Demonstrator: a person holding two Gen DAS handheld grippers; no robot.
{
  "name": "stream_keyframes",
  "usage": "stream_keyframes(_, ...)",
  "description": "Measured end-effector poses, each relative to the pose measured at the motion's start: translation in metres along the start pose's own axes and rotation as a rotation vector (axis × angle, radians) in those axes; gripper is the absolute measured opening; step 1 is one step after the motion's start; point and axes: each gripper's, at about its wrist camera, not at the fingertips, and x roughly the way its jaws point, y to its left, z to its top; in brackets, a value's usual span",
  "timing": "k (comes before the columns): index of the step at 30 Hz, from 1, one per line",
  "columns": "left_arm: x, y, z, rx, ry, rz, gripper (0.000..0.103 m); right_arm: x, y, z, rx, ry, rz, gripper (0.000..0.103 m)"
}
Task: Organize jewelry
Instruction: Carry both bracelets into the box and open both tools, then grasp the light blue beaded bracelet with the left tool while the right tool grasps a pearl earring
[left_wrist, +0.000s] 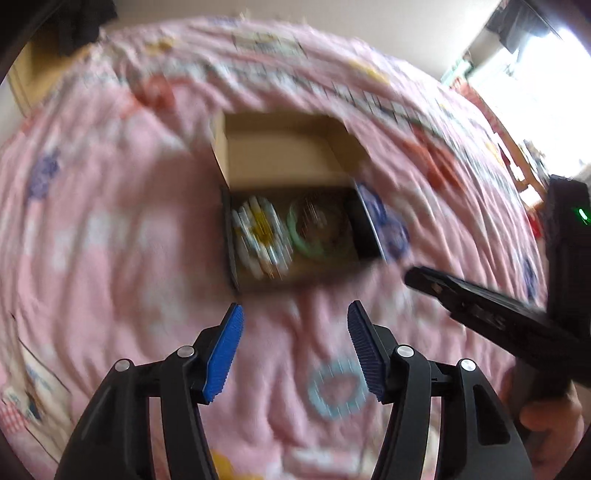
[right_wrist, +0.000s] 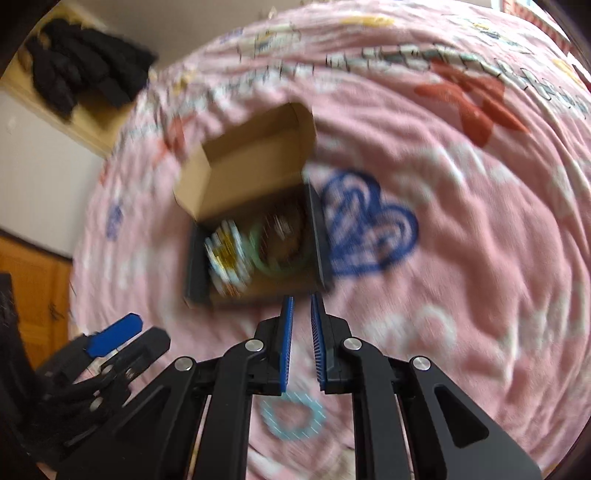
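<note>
A small cardboard box (left_wrist: 229, 236) lies on a pink printed blanket with its lid (left_wrist: 284, 147) folded back. Inside it I see a white-and-yellow beaded piece (left_wrist: 260, 236) and a green ring (left_wrist: 317, 230) around something brownish, all blurred. My left gripper (left_wrist: 295, 305) stands open just in front of the box, nothing between its blue pads. In the right wrist view the same box (right_wrist: 195, 262) holds the beaded piece (right_wrist: 225, 254) and the green ring (right_wrist: 280, 266). My right gripper (right_wrist: 301, 298) is shut and empty at the box's near edge.
The pink blanket (right_wrist: 461, 295) covers the whole bed. A black garment (right_wrist: 85, 62) lies on a wooden shelf at the far left, above a wooden cabinet (right_wrist: 33, 295). A bright window (left_wrist: 535, 74) is at the right. A person's hand (left_wrist: 550, 417) grips the right tool.
</note>
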Motion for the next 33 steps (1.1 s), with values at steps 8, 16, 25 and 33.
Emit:
stream_keyframes(8,0.052,-0.007,-0.065,-0.04,0.208,-0.023,0.06,0.04,-0.016,-0.034,0.019,0.168,-0.024,0.013)
stream_keyframes(16,0.089,-0.014,-0.067,-0.057,0.241,0.013,0.06,0.061,-0.02,-0.03,0.028,0.187,-0.051,0.029)
stream_keyframes(25,0.113,-0.011,-0.054,-0.074,0.23,0.02,0.053,0.07,-0.004,-0.033,-0.043,0.144,-0.132,0.024)
stream_keyframes(33,0.109,0.0,-0.048,-0.056,0.208,0.019,0.018,0.062,-0.006,-0.041,-0.051,0.124,-0.125,0.016)
